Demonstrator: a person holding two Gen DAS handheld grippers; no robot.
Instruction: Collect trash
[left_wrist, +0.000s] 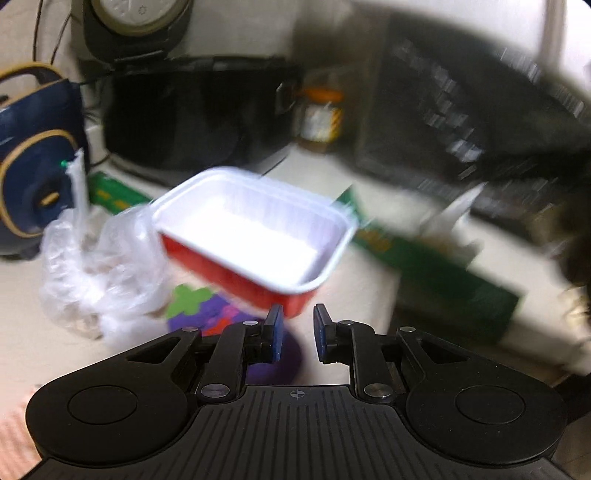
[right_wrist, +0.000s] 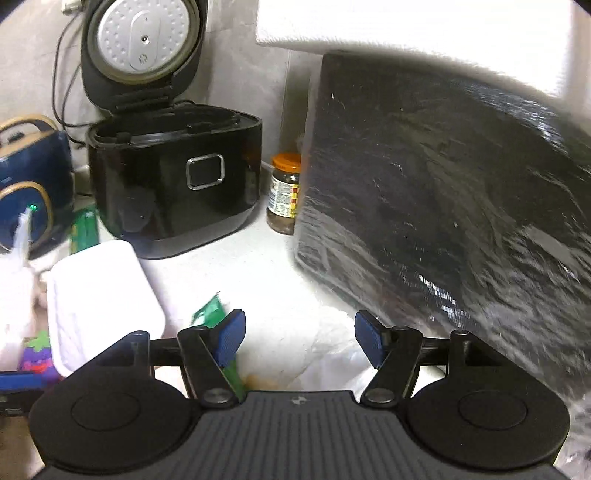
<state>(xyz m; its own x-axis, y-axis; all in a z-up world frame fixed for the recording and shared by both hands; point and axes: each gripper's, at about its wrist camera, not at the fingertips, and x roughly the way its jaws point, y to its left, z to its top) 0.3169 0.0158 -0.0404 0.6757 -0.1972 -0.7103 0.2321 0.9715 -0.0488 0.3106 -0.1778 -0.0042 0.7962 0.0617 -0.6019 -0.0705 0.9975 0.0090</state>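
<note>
A red food tray with a white inside (left_wrist: 255, 236) lies tilted and blurred just beyond my left gripper (left_wrist: 298, 334), whose blue pads stand a little apart with nothing between them. A crumpled clear plastic bag (left_wrist: 96, 266) lies left of the tray, and a purple wrapper with a green leaf shape (left_wrist: 210, 314) lies under its near corner. In the right wrist view the tray (right_wrist: 99, 295) shows at the left. My right gripper (right_wrist: 300, 338) is wide open over white plastic film (right_wrist: 321, 347), with a green wrapper (right_wrist: 210, 314) by its left finger.
A black rice cooker (right_wrist: 173, 192) with its lid up stands at the back. An orange-lidded jar (right_wrist: 284, 192) sits beside it. A large black plastic-wrapped box (right_wrist: 443, 206) fills the right. A navy bag (left_wrist: 33, 166) stands at the left. Green wrappers (left_wrist: 436, 266) lie on the white counter.
</note>
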